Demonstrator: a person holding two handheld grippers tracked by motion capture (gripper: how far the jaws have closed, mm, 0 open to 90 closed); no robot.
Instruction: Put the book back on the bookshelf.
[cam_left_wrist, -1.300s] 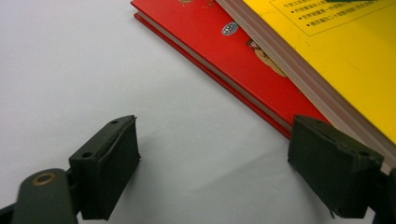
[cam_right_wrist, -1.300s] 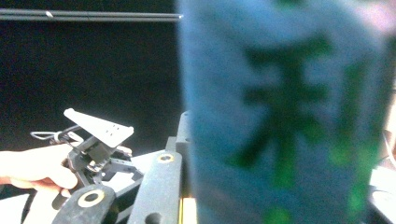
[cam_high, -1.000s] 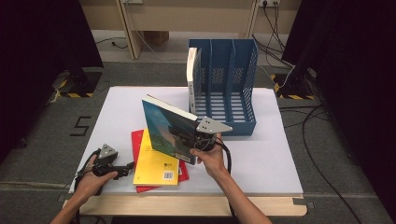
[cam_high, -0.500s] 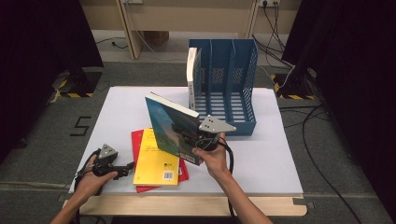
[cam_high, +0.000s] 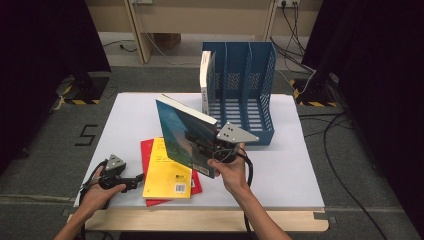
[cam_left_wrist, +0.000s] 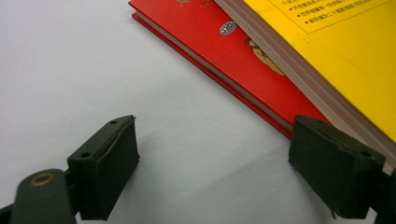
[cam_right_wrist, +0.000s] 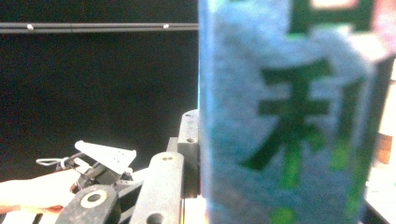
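High view: right tongs (cam_high: 202, 142) are clamped on the blue-green book (cam_high: 182, 135), which now stands higher off the table (cam_high: 290, 175) and more upright than a second ago, when it sat lower over the stack. My read: the lift is nearly done and the next move is carrying it to the blue file rack (cam_high: 245, 95) beyond the right tongs, where a white book (cam_high: 205, 82) already stands in the leftmost slot. Yellow book (cam_high: 167, 170) on the red book (cam_high: 150, 150) lies flat between the two tongs, untouched. Left tongs (cam_high: 131, 181) rest low at the near left table corner, jaws apart, nothing in them, same place as before. Left gripper view adds what the high view can't: its right jaw sits just beside the corner of the red book (cam_left_wrist: 243, 70) and yellow book (cam_left_wrist: 336, 51), no contact visible. Right gripper view: blurred book spine (cam_right_wrist: 285, 116) with green characters held between its jaws, left hand (cam_right_wrist: 32, 193) and its tongs farther off.
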